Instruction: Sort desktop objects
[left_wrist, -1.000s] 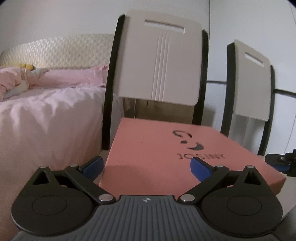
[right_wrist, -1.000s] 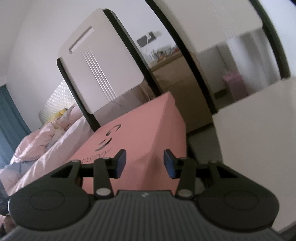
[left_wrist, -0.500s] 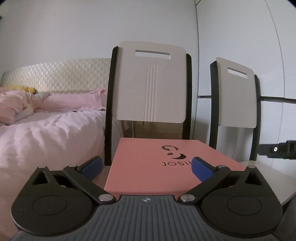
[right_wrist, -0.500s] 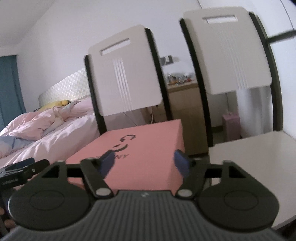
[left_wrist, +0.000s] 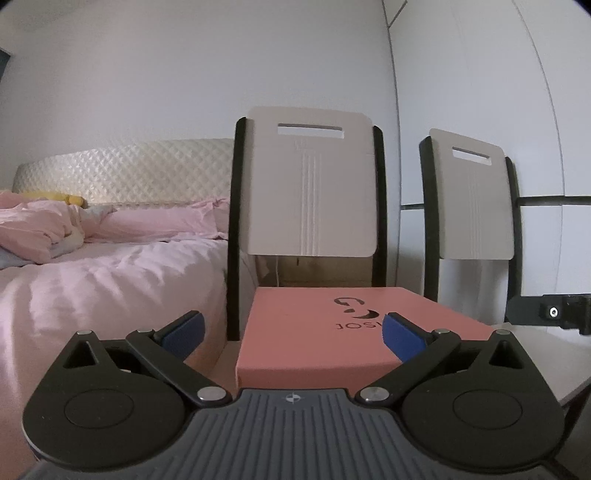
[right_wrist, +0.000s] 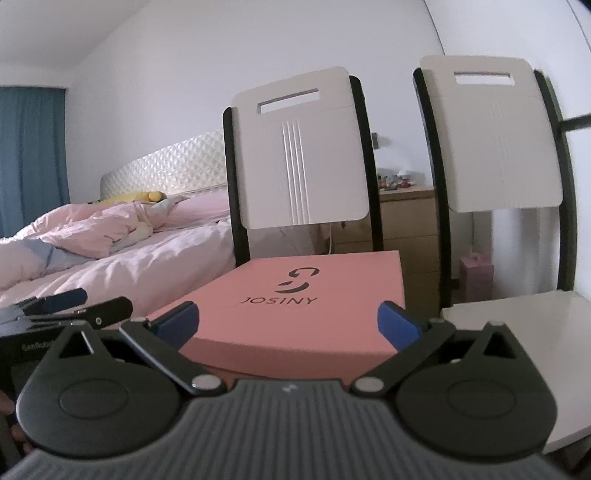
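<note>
We note the left claw (left_wrist: 291, 332) spread wide, blue pads (left_wrist: 184, 334) well apart and holding nothing. It faces a short side of the pink box (left_wrist: 317, 332), which lies between and just beyond the fingertips.

The right claw (right_wrist: 288, 325) is likewise spread wide and empty, aimed at the same pink box (right_wrist: 295, 306) from its near edge; the lid reads "JOSINY". In the right wrist view the left claw (right_wrist: 70, 302) shows at the left, near the box's corner.

The box lies flat on the white table (right_wrist: 517, 332), toward its left end. Two white chairs with black frames (left_wrist: 308, 184) stand just behind the table. A bed with pink bedding (left_wrist: 110, 266) lies left; a wooden nightstand (right_wrist: 406, 221) stands behind the chairs.
</note>
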